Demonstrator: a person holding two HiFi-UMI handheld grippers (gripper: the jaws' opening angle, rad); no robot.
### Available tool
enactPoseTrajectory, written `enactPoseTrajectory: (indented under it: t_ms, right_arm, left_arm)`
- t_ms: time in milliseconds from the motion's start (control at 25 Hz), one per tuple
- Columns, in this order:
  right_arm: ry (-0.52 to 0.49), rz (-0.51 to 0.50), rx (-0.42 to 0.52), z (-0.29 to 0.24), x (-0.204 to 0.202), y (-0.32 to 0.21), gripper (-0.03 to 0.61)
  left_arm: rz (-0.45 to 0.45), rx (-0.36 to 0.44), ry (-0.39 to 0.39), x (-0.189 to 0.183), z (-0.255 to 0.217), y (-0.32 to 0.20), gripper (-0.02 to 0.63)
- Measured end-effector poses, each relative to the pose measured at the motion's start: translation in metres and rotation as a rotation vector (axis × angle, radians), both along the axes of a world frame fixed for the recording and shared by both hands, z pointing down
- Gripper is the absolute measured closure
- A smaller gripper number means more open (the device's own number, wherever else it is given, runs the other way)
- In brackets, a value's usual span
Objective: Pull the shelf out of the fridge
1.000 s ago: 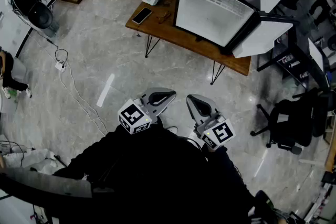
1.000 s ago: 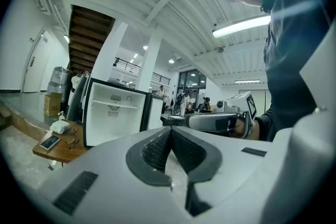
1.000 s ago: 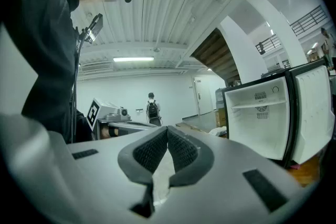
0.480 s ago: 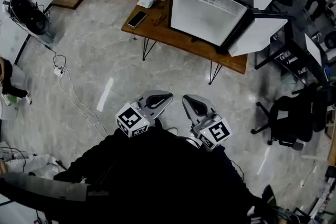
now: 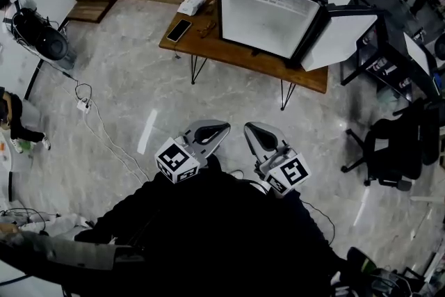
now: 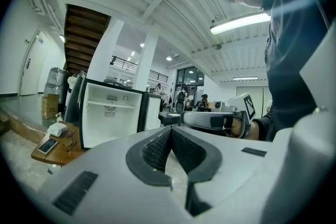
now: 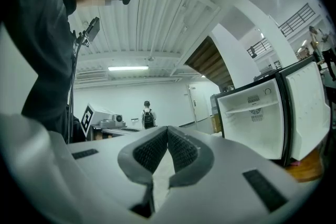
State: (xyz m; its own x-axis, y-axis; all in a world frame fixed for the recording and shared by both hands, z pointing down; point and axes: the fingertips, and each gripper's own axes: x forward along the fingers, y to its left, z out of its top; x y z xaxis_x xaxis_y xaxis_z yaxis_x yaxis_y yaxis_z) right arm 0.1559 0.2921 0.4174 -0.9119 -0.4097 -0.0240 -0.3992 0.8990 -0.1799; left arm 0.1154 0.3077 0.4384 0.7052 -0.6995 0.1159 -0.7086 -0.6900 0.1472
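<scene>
Marble floor lies between the person and the open fridge, its shelf inside — barely anything shifts; left gripper and right gripper stay closed, empty, so the approach remains ahead.

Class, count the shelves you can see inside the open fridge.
1. One shelf spans the upper part of the fridge; none shows lower down.
</scene>
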Motion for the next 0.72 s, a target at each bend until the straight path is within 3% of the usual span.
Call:
enactPoseTrajectory:
  t_ms: [320, 720]
  right_arm:
    - [0.028, 0.057, 0.017, 0.004, -0.007, -0.059, 0.572]
    - [0.064, 0.148, -0.040, 0.015, -0.043, -0.179, 0.571]
  left_arm:
    - [0.061, -0.015, 0.028, -0.005, 0.008, -0.061, 0.607]
    - [0.147, 0.000, 0.068, -0.039, 0.004, -0.191, 0.607]
